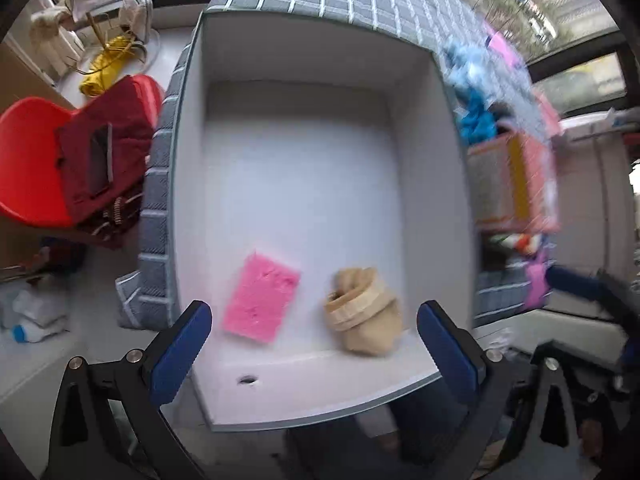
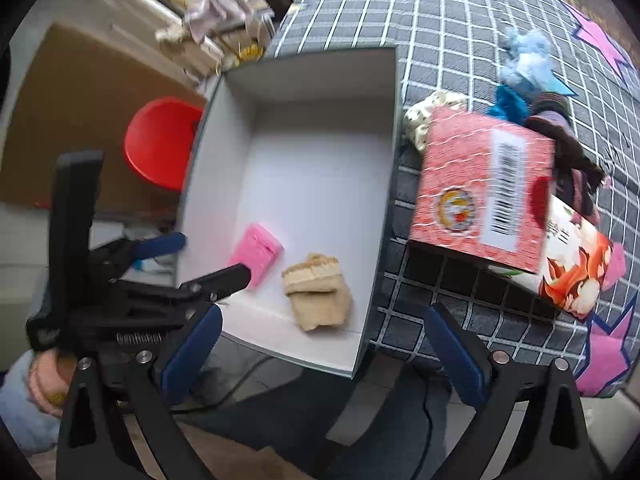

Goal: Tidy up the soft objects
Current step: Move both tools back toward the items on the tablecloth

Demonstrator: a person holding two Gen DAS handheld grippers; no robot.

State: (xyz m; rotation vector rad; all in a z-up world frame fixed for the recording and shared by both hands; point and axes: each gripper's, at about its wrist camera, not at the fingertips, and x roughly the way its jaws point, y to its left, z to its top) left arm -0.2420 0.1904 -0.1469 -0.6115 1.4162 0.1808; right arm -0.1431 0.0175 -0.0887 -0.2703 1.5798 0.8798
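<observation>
Soft objects lie in a white open box (image 1: 296, 184): a pink sponge (image 1: 261, 298) and a beige rolled sock (image 1: 362, 312), side by side near the box's closest wall. Seen from the left wrist, the left gripper (image 1: 314, 346) has its blue fingers (image 1: 182, 354) spread wide with nothing between the pads; the sponge sits just beyond the left finger, the sock just beyond the right one. From the right wrist, the right gripper (image 2: 324, 354) also has its fingers (image 2: 456, 354) spread wide and empty, with the sock (image 2: 318, 298) ahead between them and the sponge (image 2: 256, 254) ahead of the left finger. Left of those fingers, a hand (image 2: 46, 376) grips the other tool. Beyond the right finger, a red printed carton (image 2: 480, 196) rests on a grey checked cloth (image 2: 440, 32). Farther off lie a blue fluffy item (image 2: 524, 62) and dark fabrics (image 2: 560, 128).
</observation>
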